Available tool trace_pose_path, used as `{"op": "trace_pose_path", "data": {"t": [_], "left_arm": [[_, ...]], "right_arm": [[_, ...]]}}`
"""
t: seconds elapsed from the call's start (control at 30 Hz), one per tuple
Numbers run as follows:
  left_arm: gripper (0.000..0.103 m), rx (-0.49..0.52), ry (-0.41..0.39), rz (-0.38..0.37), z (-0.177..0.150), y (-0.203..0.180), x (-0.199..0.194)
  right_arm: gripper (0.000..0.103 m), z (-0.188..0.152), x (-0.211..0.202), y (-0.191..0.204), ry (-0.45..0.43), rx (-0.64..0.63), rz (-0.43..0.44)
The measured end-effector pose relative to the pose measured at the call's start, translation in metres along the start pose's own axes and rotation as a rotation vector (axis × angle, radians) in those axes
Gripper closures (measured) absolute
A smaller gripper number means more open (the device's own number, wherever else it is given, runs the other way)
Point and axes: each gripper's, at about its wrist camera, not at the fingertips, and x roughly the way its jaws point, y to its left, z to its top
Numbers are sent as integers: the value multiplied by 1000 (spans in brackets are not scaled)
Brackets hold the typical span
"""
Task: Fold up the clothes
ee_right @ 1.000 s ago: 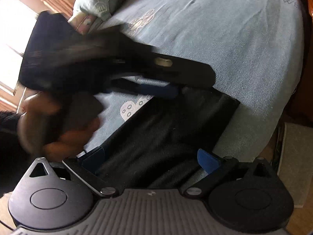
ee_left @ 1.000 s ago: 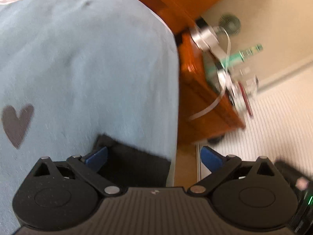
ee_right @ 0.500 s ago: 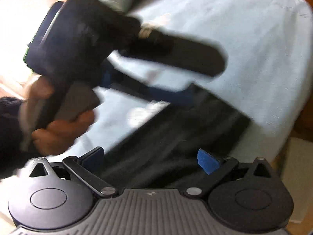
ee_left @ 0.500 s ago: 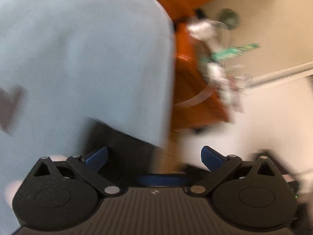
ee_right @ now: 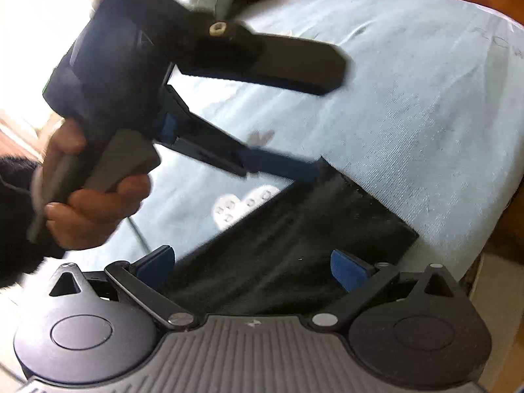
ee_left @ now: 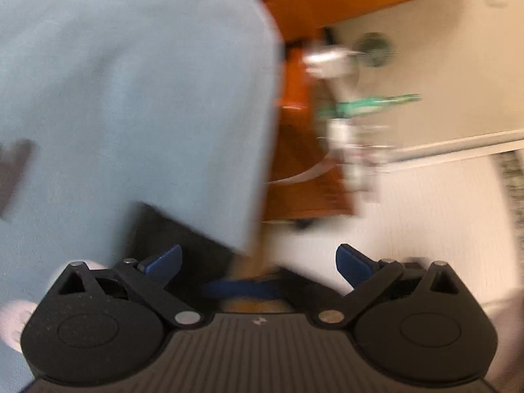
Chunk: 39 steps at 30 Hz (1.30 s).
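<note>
Up close, the right gripper (ee_right: 252, 267) is seen with its blue-tipped fingers (ee_right: 347, 270) spread apart, and nothing is held between them; the near end of a folded black garment (ee_right: 294, 239) lies in the gap. The garment is spread flat on a pale blue bedsheet (ee_right: 409, 98), near the sheet's right edge. Further left, the left gripper (ee_right: 327, 121) is held by a hand (ee_right: 91, 209) above the sheet, its fingers parted as well, with the lower blue pad (ee_right: 278, 165) at or just over the garment's far corner; contact cannot be judged through the blur. From the left wrist view, the same black cloth is seen under the left gripper, and beyond the sheet an orange wooden bed frame (ee_left: 301, 163), a white floor (ee_left: 409, 216) and a beige wall (ee_left: 442, 65) are shown, all smeared.
</note>
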Motion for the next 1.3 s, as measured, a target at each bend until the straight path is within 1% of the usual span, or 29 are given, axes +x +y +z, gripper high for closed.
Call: {"op": "trace_pose_path", "data": {"t": [0.03, 0.07, 0.1, 0.17, 0.23, 0.3, 0.33, 0.43, 0.53, 0.57, 0.6, 0.67, 0.73, 0.8, 0.87, 0.93, 1.0, 1.03, 1.1, 1.13, 1.17, 1.23, 1.3], "left_arm": [[8, -2, -12, -2, 3, 2, -2], [8, -8, -40, -12, 6, 0, -7], [7, 12, -82, -1, 8, -6, -16], [7, 54, -126, 14, 10, -18, -35], [6, 79, -153, 30, 9, -29, -53], [6, 82, -161, 73, 1, -36, -69], [6, 83, -166, 98, -4, -39, -78], [6, 79, -190, 185, -30, -40, -109], [6, 35, -228, 236, -59, -35, -135], [6, 20, -245, 258, -68, -33, -142], [6, 9, -263, 283, -78, -32, -150], [6, -2, -306, 345, -101, -32, -166], [6, -16, -338, 394, -129, -32, -186], [6, -26, -361, 420, -161, -32, -207], [6, -61, -358, 420, -197, -30, -224], [6, -114, -346, 415, -232, -24, -231], [6, -158, -337, 406, -264, -18, -233], [6, -165, -332, 394, -277, -14, -231], [6, -172, -324, 374, -300, -6, -226], [6, -159, -323, 369, -306, -1, -222], [6, -144, -327, 357, -311, 5, -218], [6, -140, -337, 321, -314, 23, -211], [6, -144, -357, 320, -312, 43, -207]], "right_arm": [[0, 1, 2, -3, -6, -13, -58], [0, 1, 0, -6, -18, -18, -88], [0, 2, -5, -8, -25, -6, -92], [0, 3, -14, -14, -26, 42, -90], [0, 2, -20, -13, 0, 66, -30], [0, 1, -24, -10, 36, 77, 45], [0, 1, -23, -6, 61, 74, 96], [0, -6, -9, 16, 165, 26, 219], [0, -14, 8, 42, 277, -32, 335], [0, -18, 13, 50, 307, -48, 353], [0, -25, 18, 56, 329, -60, 337], [0, -38, 26, 64, 375, -97, 258], [0, -43, 18, 66, 355, -90, 209], [0, -44, 9, 69, 334, -64, 171], [0, -43, 0, 80, 304, -47, 190], [0, -47, -1, 102, 292, -86, 208], [0, -58, 3, 126, 301, -131, 214], [0, -66, 7, 137, 307, -158, 210], [0, -87, 17, 156, 328, -234, 146], [0, -97, 22, 162, 352, -266, 111], [0, -106, 23, 168, 351, -302, 81], [0, -119, 19, 177, 306, -366, 36], [0, -127, 17, 183, 290, -396, -4]]}}
